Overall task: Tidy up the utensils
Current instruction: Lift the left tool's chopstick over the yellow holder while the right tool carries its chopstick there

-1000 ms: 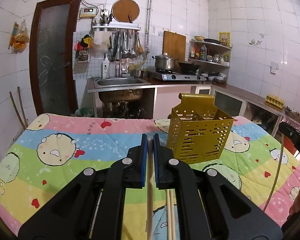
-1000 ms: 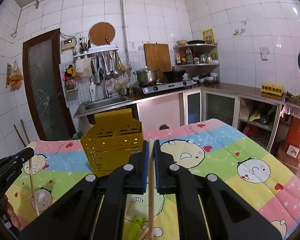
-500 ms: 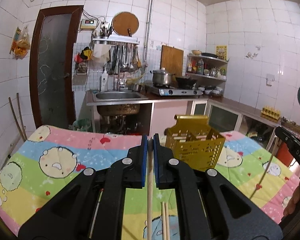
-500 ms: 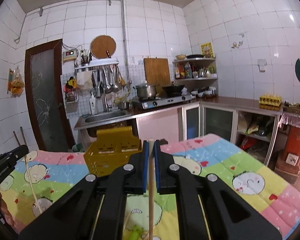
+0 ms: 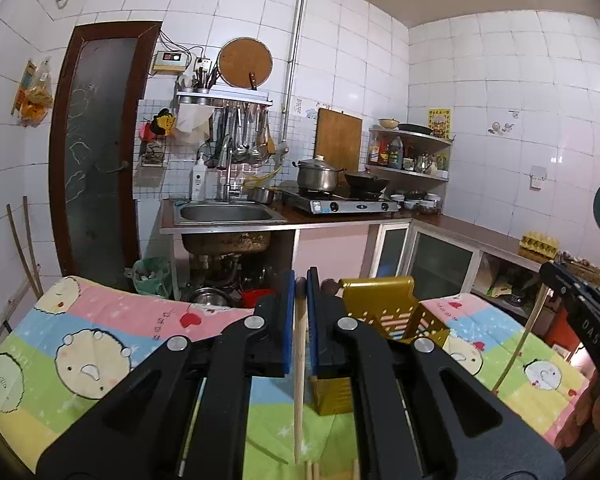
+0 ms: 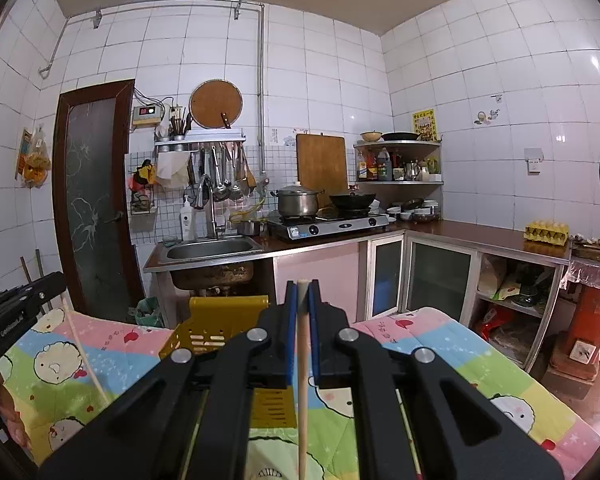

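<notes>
While each claw (left, right) clamps one chopstick, the right's side reads "DAS".

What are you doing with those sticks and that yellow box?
A person is tidying utensils with a gripper in each hand. The left gripper is shut on one wooden chopstick, and the right gripper is shut on another chopstick. Both are held above the cartoon tablecloth, close to the yellow slotted utensil holder standing on it. Neither chopstick is in the holder yet. A few more chopsticks lie on the cloth below the left gripper.
</notes>
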A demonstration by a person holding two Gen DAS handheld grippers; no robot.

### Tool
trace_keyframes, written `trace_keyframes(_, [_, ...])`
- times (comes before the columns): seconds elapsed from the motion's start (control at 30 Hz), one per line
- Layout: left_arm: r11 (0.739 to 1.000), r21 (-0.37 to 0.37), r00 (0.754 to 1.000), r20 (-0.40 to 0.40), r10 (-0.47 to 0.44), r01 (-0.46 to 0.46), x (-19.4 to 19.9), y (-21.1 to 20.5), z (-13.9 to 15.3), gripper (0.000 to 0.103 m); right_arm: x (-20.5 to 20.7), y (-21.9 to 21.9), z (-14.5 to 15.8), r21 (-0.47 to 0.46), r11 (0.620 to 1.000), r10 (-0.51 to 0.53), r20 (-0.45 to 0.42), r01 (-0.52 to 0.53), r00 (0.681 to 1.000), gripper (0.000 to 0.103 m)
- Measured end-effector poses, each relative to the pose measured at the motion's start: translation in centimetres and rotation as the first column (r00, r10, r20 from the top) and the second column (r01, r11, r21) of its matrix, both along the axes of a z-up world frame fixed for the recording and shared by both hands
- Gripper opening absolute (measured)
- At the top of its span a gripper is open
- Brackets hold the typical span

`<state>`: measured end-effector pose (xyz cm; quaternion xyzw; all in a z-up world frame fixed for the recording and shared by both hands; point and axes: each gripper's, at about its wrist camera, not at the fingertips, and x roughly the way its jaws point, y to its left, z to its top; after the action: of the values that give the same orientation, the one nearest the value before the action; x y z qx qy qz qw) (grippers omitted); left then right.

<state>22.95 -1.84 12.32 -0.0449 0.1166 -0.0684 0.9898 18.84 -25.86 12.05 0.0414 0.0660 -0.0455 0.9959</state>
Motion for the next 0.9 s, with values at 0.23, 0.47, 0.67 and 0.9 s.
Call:
trace_keyframes(0.23, [0.999, -0.008, 0.996, 0.085, -0.033, 0.034, 1.2, -1.6, 4.3, 0.005, 1.6, -0.4, 4.4, 0.022, 1.000, 0.015, 0.077, -0.017, 0.997, 0.006])
trace_keyframes(0.47, [0.997, -0.037, 0.980, 0.192, -0.054, 0.062, 3.1, -3.7, 10.0, 0.005, 5.1, 0.2, 10.1, 0.022, 0.999, 0.021, 0.151, -0.025, 0.988, 0.006])
trace_keyframes(0.67, [0.997, -0.034, 0.982, 0.180, -0.058, 0.065, 6.6, -5.6, 10.6, 0.005, 9.3, 0.7, 10.9, 0.031, 0.999, 0.019, 0.151, -0.024, 0.988, 0.006])
trace_keyframes(0.9, [0.998, -0.027, 0.997, 0.053, -0.049, 0.050, 11.2, -6.3, 4.3, 0.005, 14.4, 0.9, 4.9, 0.041, 0.999, 0.028, 0.026, -0.029, 0.999, 0.006])
